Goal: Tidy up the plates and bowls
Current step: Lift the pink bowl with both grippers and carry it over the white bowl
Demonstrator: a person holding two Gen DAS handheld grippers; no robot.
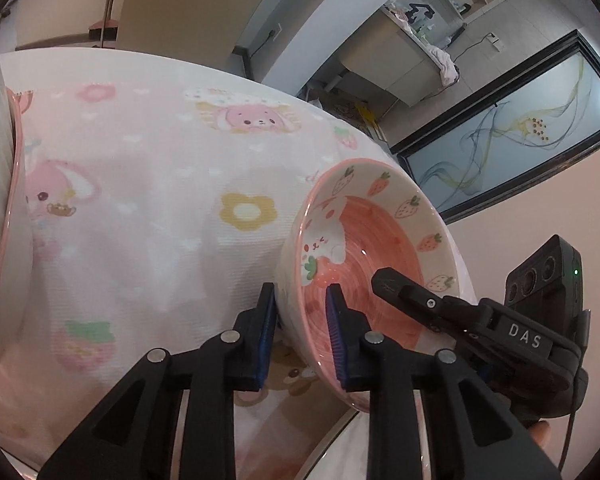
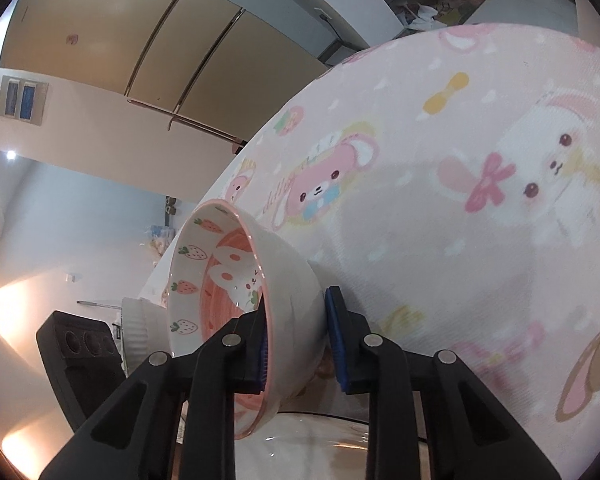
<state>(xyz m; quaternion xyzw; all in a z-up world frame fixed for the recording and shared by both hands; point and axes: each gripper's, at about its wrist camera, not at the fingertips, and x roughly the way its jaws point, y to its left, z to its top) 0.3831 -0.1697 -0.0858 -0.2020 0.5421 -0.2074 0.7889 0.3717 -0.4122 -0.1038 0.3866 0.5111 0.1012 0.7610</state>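
Between both grippers' pads, bowl (image 1: pixel 364 248).

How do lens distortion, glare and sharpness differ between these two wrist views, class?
Left wrist: fisheye bends the tablecloth edge; the bowl is sharp, with a small highlight inside. Right wrist: strong warm glare at lower left, a bright lamp spot, and the cloth print looks soft beyond the bowl.

Glossy ceramic bowl (image 1: pixel 376 256), matt woven tablecloth (image 1: pixel 160 200)
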